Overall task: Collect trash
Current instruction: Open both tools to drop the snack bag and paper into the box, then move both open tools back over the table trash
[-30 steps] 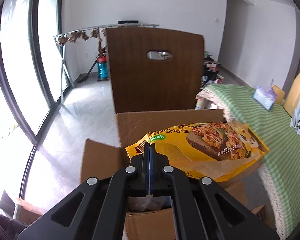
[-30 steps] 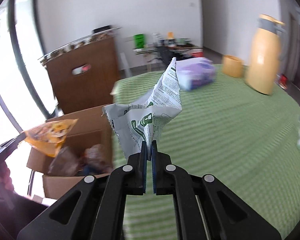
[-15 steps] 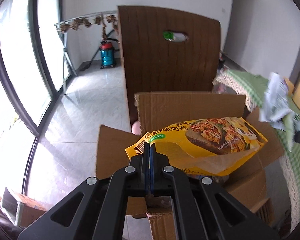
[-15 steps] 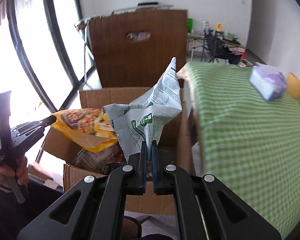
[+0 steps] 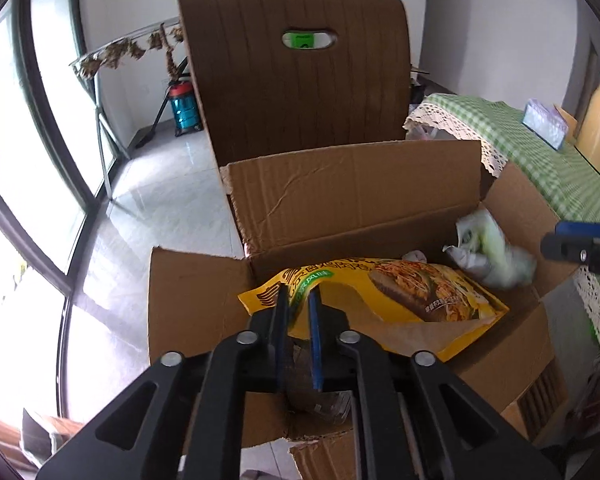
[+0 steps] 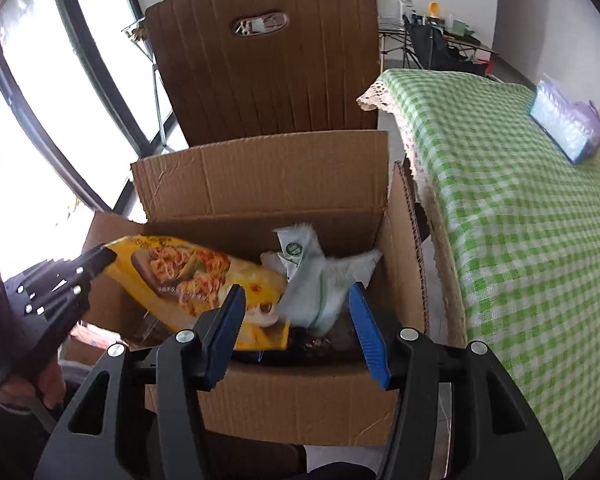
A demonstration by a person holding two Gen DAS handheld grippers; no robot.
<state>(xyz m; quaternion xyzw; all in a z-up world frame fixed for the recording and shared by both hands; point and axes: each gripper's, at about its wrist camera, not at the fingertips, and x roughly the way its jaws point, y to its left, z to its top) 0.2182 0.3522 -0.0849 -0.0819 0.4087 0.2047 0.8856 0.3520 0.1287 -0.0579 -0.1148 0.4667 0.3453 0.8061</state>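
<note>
An open cardboard box [image 5: 352,184] [image 6: 260,176] stands on the floor beside the table. My left gripper [image 5: 298,300] hangs over its near left corner. Its jaws are opening, a narrow gap shows between the pads, and the corner of a yellow snack bag [image 5: 400,300] [image 6: 180,268] lies loose between them. The bag slopes down into the box. My right gripper [image 6: 296,300] is over the box, jaws opening wide. The crumpled white and green wrapper [image 6: 312,280] [image 5: 492,252] is free of the pads and drops into the box.
A brown chair back [image 5: 300,92] [image 6: 268,72] rises right behind the box. At the right, the table with a green checked cloth [image 6: 520,220] carries a tissue pack [image 6: 564,124] and a yellow jug [image 5: 598,120]. Tall windows line the left. A hand [image 6: 44,384] holds the left gripper.
Both grippers came over the box and sank. The right jaws went from shut to wide apart and the wrapper left them. The left jaws parted slightly on the yellow bag's corner.
</note>
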